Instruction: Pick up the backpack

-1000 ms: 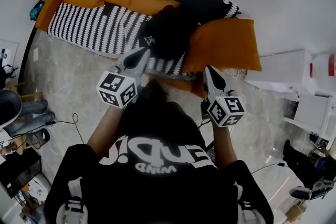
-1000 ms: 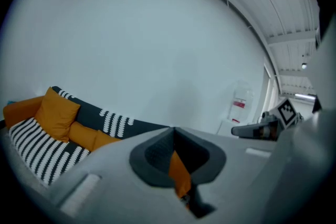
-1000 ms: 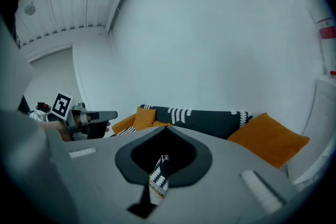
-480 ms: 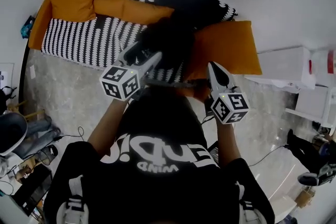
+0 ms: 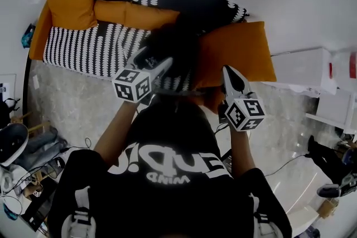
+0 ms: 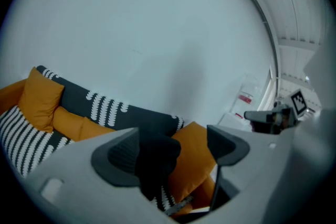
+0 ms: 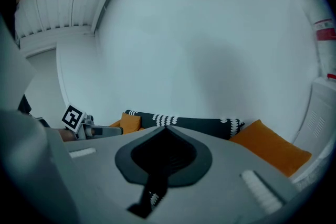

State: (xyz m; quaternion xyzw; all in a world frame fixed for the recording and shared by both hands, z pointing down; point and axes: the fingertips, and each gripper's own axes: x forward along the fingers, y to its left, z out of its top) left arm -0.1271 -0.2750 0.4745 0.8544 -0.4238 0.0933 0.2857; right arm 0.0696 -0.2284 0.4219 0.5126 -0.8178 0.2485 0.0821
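Note:
A black backpack [image 5: 175, 42] sits on the black-and-white striped sofa [image 5: 95, 42], against a large orange cushion [image 5: 240, 50]. My left gripper [image 5: 157, 56] hangs just in front of the backpack with its jaws opening. In the left gripper view the backpack [image 6: 157, 157] shows between and beyond the two pads of the left gripper [image 6: 170, 147], and neither pad presses on it. My right gripper [image 5: 227, 71] is held further right, before the orange cushion. Its jaws [image 7: 167, 131] are shut with nothing in them.
More orange cushions [image 5: 70, 5] lie at the sofa's left end. A white cabinet [image 5: 301, 67] stands right of the sofa. Cables and gear lie on the marble floor at the left [image 5: 33, 181]. A white wall rises behind the sofa.
Both grippers have moved forward toward the sofa. The left gripper's jaws, shut a second ago, now stand apart in front of the backpack.

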